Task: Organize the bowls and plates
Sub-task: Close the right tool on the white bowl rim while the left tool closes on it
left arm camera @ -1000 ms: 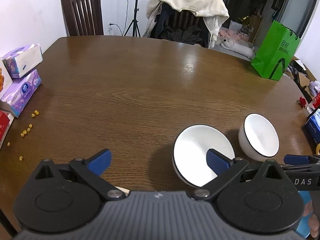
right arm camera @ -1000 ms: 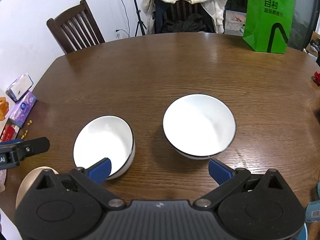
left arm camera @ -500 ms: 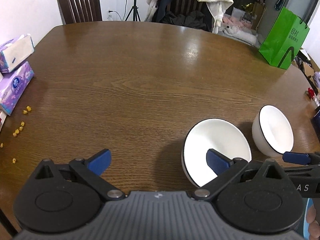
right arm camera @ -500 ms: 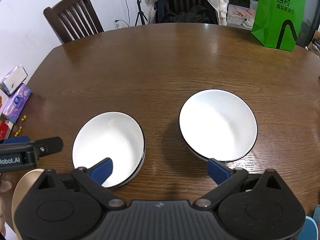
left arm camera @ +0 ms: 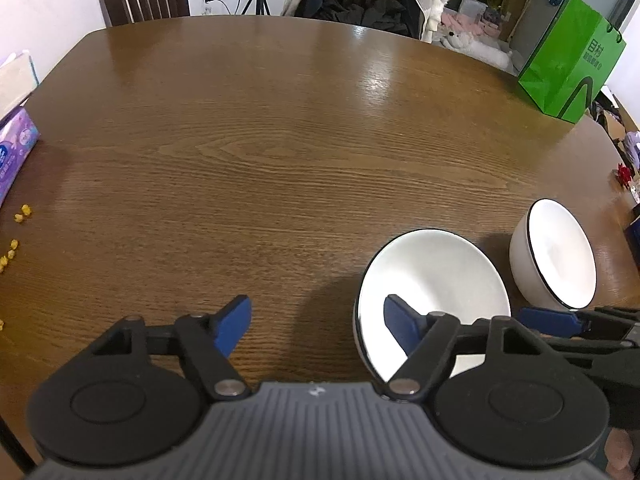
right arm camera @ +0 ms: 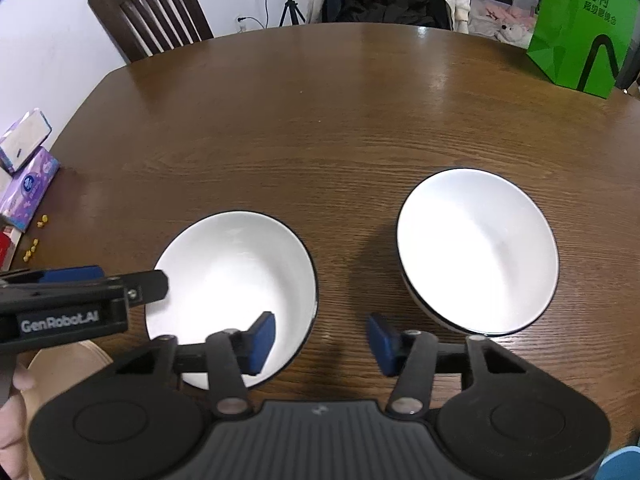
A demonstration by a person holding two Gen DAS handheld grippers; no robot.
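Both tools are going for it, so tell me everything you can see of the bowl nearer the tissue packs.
The bowl is white, glossy like ceramic, with a thin dark rim, empty, upright on the wooden table, apart from the other bowl. The left tool straddles one side of its rim and the right tool the opposite side, each with one finger over the inside; both jaws have just been closing, no pad visibly pressing it.

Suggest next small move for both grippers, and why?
Probably close both until the pads pinch. The left gripper and right gripper, jaws just been closing, straddle opposite rims of the near bowl, pads not yet touching it.
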